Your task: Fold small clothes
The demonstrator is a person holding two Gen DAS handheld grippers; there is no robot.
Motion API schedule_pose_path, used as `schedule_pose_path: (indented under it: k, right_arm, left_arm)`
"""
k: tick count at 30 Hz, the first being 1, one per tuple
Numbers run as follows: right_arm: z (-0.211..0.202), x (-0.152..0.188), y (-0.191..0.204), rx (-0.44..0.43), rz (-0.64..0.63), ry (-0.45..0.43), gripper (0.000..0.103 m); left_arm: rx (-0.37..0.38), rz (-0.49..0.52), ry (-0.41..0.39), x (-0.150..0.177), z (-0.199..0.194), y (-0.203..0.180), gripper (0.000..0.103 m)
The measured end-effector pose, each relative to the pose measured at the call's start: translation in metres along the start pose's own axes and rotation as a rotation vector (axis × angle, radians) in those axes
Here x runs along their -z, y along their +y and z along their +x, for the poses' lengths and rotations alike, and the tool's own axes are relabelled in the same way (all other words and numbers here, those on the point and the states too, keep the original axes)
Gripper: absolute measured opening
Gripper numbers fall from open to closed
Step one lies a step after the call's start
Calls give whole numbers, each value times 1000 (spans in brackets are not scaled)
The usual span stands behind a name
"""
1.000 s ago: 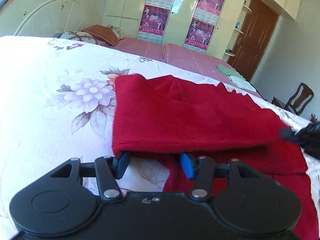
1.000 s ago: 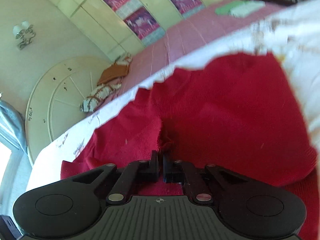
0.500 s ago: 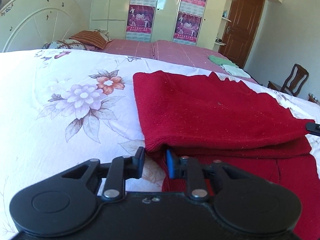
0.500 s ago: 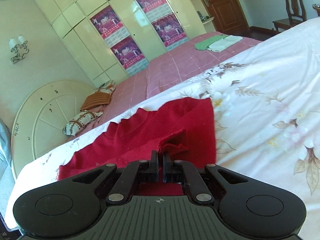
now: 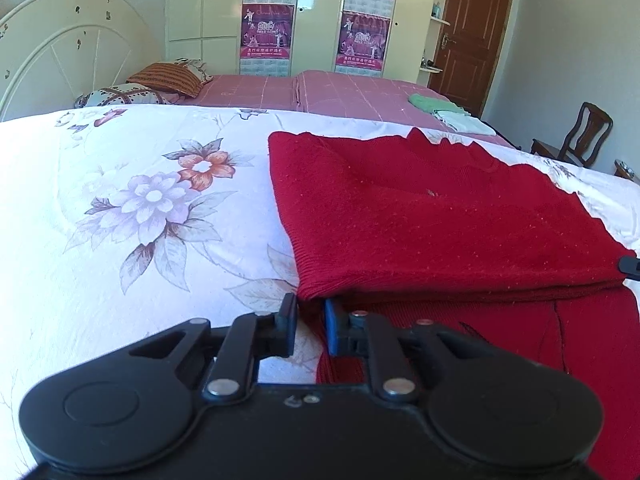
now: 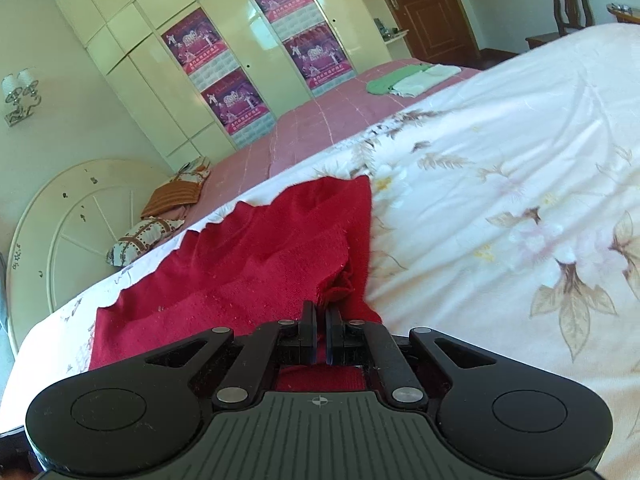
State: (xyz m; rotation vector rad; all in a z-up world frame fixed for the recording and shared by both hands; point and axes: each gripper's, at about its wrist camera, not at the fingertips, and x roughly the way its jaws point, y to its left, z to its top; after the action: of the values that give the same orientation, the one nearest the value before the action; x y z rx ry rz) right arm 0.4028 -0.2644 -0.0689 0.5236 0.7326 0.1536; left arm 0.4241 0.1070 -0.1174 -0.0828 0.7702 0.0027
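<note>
A red knitted garment (image 5: 436, 216) lies folded over on the white floral bedsheet (image 5: 120, 200). My left gripper (image 5: 310, 312) sits at the near left corner of the folded layer, jaws a small gap apart, with the corner's edge just at the fingertips. In the right wrist view the same red garment (image 6: 256, 264) spreads to the left. My right gripper (image 6: 320, 312) is shut on a bunched corner of it. The tip of the right gripper shows at the garment's right edge in the left wrist view (image 5: 628, 266).
A pink bed (image 5: 340, 92) lies beyond, with pillows (image 5: 164, 78) at the white headboard (image 5: 68, 52) and folded green and white clothes (image 5: 444, 110). Wardrobes with posters (image 5: 316, 16), a brown door (image 5: 468, 36) and a wooden chair (image 5: 580, 132) stand behind.
My left gripper has narrowed from wide open to a small gap at the fold's corner. My right gripper has carried its pinched corner across, and the top layer now lies flat.
</note>
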Motion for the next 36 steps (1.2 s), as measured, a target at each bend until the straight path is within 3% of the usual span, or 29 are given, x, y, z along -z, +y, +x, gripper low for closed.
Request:
schedule_pose_path:
  k: [7, 8, 10, 14, 17, 19, 22, 24, 27, 33, 36]
  right_arm:
    - [4, 9, -6, 20, 7, 13, 3]
    - [2, 10, -6, 30, 6, 5, 3]
    - [-8, 8, -6, 47, 8, -19, 3]
    - [-30, -5, 5, 31, -69, -76, 3]
    - [-17, -7, 29, 9, -172, -51, 3]
    - [-1, -3, 40, 13, -210, -9, 3]
    - [27, 8, 37, 121, -250, 76, 3]
    - [24, 1, 30, 81, -182, 59, 4]
    - [30, -14, 38, 30, -176, 13, 4]
    - [85, -21, 89, -75, -341, 64, 4]
    - [104, -8, 90, -39, -416, 96, 3]
  left_arm:
    - [15, 11, -1, 2, -4, 3, 14]
    - [24, 9, -8, 2, -9, 6, 17]
    - [22, -5, -33, 3, -25, 14, 32]
    - [63, 14, -100, -9, -42, 9, 31]
    - [95, 46, -77, -19, -19, -12, 31]
    - [116, 61, 5, -16, 7, -21, 33]
    - [124, 70, -18, -22, 11, -23, 33]
    - [155, 40, -68, -34, 8, -17, 36]
    - [122, 79, -80, -56, 27, -20, 36]
    - [40, 113, -65, -81, 77, -14, 36]
    - [37, 89, -65, -78, 88, 2, 40]
